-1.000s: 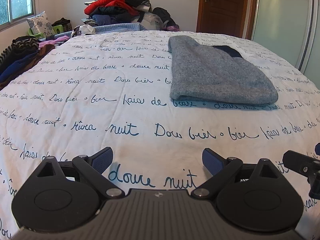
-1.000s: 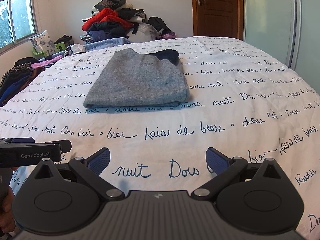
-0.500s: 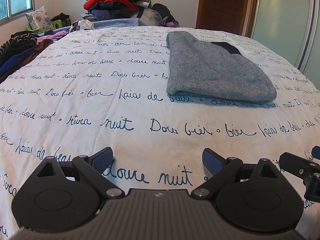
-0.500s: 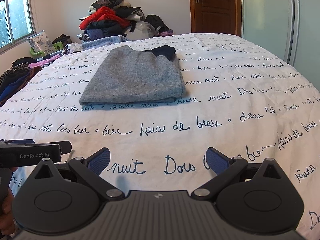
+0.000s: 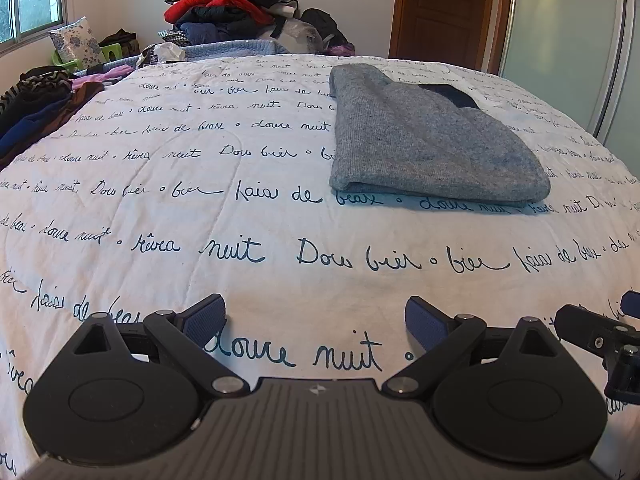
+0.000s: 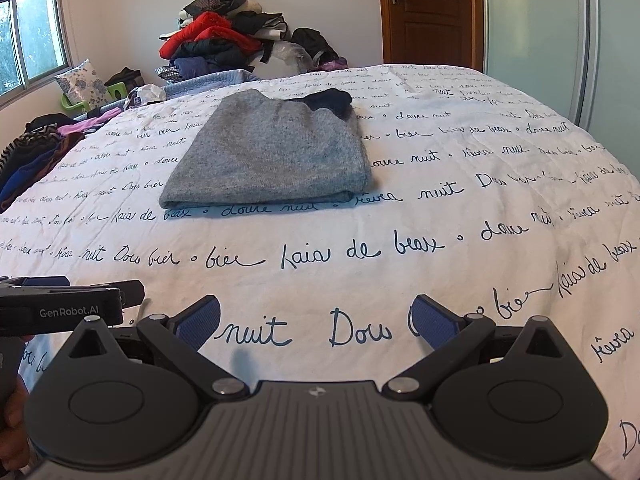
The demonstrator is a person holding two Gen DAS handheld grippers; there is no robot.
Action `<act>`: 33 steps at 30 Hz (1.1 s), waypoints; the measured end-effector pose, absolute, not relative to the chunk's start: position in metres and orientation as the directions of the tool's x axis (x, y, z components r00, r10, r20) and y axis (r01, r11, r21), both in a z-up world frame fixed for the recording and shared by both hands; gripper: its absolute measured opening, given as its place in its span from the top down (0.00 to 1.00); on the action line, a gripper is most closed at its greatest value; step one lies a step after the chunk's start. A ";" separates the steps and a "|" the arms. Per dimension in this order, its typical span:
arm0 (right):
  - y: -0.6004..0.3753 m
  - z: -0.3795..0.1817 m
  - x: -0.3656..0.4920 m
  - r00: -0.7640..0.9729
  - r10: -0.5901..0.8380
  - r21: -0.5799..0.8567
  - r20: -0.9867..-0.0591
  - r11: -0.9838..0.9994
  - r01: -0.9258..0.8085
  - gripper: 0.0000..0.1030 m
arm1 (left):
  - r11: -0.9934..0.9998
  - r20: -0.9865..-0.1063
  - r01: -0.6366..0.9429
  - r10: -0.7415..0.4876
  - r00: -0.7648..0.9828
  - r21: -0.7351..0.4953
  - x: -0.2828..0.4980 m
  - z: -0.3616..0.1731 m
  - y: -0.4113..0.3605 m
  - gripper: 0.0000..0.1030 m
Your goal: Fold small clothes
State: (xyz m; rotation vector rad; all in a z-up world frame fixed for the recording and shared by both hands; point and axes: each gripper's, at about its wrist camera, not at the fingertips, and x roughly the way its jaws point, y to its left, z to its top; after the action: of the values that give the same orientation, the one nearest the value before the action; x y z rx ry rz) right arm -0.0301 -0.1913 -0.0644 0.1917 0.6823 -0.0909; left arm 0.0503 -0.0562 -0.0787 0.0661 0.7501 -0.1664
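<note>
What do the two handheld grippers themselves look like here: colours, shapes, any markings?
The left gripper and right gripper look alike: matte black bodies with a ribbed grey centre plate bearing a small pale logo, round black discs on either side, silver pivot pins, angled black link arms, and blue textured finger pads. Seen from the right wrist view, the left one's side reads "GenRobot.AI". No cables show.

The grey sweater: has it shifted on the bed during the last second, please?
No. The sweater still ends at the same "doure nuit" words on the bedspread.
</note>
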 end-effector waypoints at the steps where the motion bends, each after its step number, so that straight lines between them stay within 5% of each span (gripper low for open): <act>1: -0.191 -0.064 -0.030 0.773 -0.021 0.146 -0.634 0.978 0.146 0.00 | 0.985 -0.683 0.173 -0.126 0.719 0.001 0.050 -0.079 -0.056 0.08; 33: -0.193 -0.067 -0.028 0.766 -0.012 0.152 -0.643 0.978 0.142 0.00 | 0.985 -0.685 0.169 -0.113 0.719 0.015 0.051 -0.080 -0.057 0.07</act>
State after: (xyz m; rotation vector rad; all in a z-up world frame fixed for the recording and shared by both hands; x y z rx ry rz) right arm -0.0285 -0.1926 -0.0668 0.1965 0.6949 -0.0842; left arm 0.0507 -0.0568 -0.0804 0.0780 0.7522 -0.1563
